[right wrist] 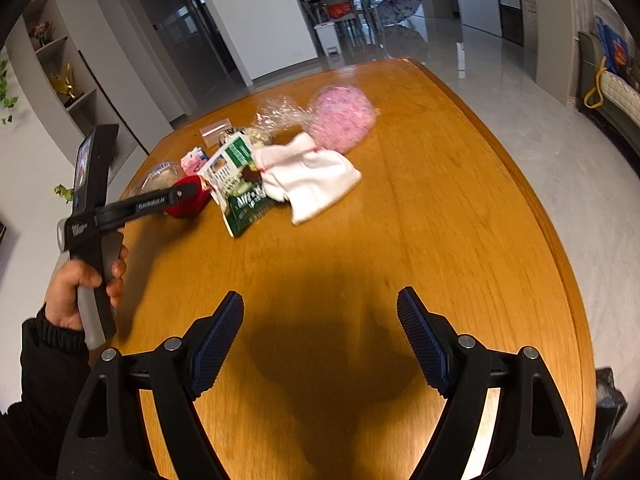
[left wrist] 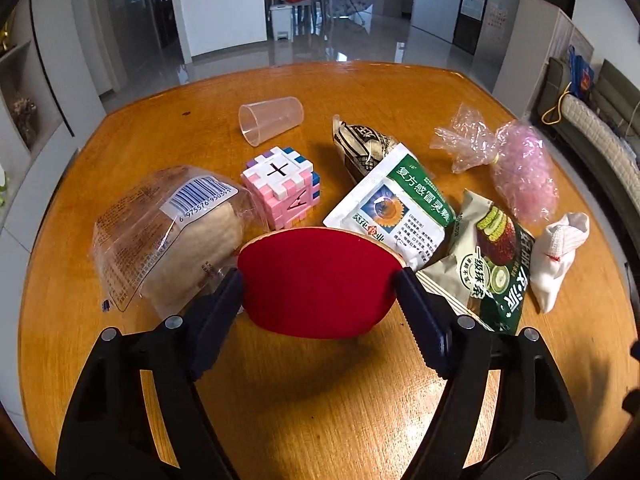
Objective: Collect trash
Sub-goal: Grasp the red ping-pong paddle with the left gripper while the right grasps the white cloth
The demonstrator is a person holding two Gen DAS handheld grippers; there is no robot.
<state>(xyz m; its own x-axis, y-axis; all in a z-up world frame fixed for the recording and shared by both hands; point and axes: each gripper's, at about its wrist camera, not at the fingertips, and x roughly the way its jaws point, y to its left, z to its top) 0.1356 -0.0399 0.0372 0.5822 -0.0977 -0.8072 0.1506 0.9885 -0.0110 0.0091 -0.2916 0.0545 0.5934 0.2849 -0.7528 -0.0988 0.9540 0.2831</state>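
My left gripper is open over the near part of a round wooden table. A red table tennis paddle lies flat between its fingers, untouched as far as I can tell. Around it lie a wrapped bread, a pink puzzle cube, a white-green medicine sachet, a green snack wrapper, a brown wrapper, a clear cup, a pink plastic bag and white cloth. My right gripper is open and empty above bare table, well short of the pile.
The left gripper and the hand holding it show at the left of the right wrist view. The table edge curves along the right. A sofa stands beyond the table on the right. A black bag sits at the lower right.
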